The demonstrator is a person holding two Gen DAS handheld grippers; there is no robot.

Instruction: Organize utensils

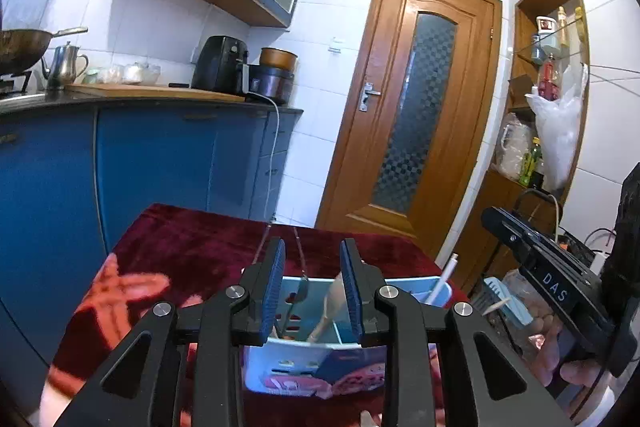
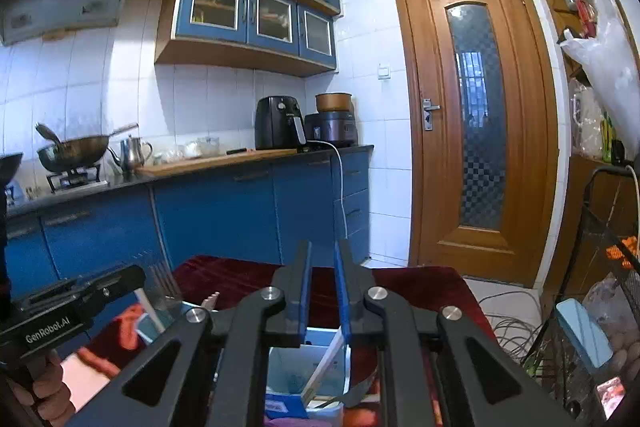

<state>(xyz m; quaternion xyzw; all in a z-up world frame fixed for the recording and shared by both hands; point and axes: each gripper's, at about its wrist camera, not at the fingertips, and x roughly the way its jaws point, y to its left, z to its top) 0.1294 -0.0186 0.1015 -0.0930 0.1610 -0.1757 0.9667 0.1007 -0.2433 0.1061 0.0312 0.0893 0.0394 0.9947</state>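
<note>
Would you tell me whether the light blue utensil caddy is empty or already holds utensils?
It holds utensils: the utensil caddy stands upright with a wooden spoon and a white handle sticking out.

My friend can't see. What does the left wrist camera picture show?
The left gripper hangs open above a light blue utensil basket that sits on a dark red tablecloth, with a wooden utensil leaning inside. The right gripper is at the right edge, and behind are blue kitchen cabinets and a wooden door.

Red-clothed table [image 1: 192,243] carries pale blue basket [image 1: 288,367].
</note>
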